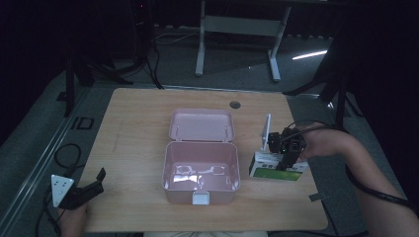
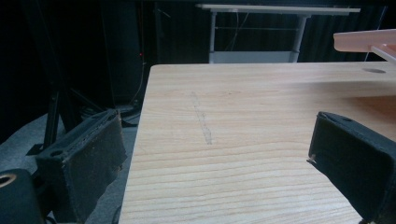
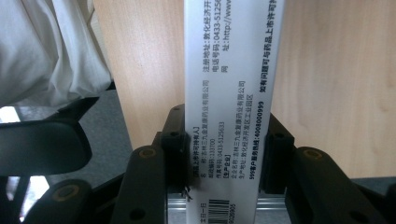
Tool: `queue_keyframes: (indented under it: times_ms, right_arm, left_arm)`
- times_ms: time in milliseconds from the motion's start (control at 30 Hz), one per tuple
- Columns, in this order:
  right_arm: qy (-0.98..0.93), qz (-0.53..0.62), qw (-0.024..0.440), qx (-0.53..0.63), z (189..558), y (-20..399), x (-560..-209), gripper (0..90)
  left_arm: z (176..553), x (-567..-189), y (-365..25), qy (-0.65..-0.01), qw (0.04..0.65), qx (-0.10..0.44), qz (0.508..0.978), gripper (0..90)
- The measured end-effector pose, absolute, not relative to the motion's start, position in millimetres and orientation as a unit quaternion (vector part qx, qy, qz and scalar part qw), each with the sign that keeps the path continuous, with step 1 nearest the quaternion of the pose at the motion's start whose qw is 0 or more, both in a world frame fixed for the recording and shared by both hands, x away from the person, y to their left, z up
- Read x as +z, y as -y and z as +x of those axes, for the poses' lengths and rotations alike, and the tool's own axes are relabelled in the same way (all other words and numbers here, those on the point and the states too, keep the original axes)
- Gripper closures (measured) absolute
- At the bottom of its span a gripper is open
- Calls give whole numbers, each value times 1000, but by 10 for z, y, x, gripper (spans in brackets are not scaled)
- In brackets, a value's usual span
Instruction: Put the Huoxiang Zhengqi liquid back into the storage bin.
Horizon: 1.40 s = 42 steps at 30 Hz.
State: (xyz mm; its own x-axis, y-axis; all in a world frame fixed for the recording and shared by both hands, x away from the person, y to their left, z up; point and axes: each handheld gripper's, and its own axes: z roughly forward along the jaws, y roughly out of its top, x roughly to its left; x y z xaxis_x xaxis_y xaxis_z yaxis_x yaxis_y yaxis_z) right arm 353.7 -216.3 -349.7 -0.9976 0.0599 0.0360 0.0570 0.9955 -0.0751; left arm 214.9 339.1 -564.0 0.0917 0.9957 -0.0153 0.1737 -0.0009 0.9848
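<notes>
Two claws are at work, but just one carries anything. The right claw is clamped on a white and green medicine box, which rests on the worktop just to the right of the open pink case. In the right gripper view the jaws press both broad faces of the box's printed narrow side, and the grip looks centred across the width.

My judgement is that the step in hand is lifting this box and setting it into the case. To do that well, keep the squeeze firm but not crushing, since thin card dents easily. Raise the box straight up until its lower edge clears the case's right wall, then carry it left over the cavity and lower it flat onto the floor of the case. Watch the raised lid at the back; stay forward of it.

The left claw rests at the front left corner of the worktop with its jaws wide apart and nothing between them. It could steady the case's front edge if the case slides.
</notes>
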Motion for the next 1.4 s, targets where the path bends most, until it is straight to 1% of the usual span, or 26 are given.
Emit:
queue_keyframes:
  times_ms: [233,367,567,700,833,1000,1133,1400]
  right_arm:
    - [998,-34,9,44,3545,2094,-3293,618]
    - [999,-38,14,33,3553,2059,-3179,618]
    - [999,-33,5,35,3521,1919,-3042,618]
    - [999,-25,4,32,3497,1810,-3009,618]
    - [999,-18,21,17,3494,1713,-2991,617]
    - [1000,3,11,7,3461,1540,-2942,617]
    - [1000,13,14,-3,3440,1386,-2911,617]
    - [999,30,18,15,3380,1030,-2956,618]
  left_arm:
    - [2147,-5640,-3392,-519,480,429,562,39]
    - [2146,-5640,-3394,-520,481,429,562,39]
    - [2145,-5641,-3393,-519,481,430,561,39]
    - [2144,-5641,-3393,-519,481,430,561,39]
    - [2145,-5641,-3394,-519,481,429,561,39]
    - [2144,-5641,-3394,-519,482,429,561,39]
    - [2143,-5642,-3395,-519,482,429,560,39]
    - [2144,-5642,-3398,-519,483,428,560,39]
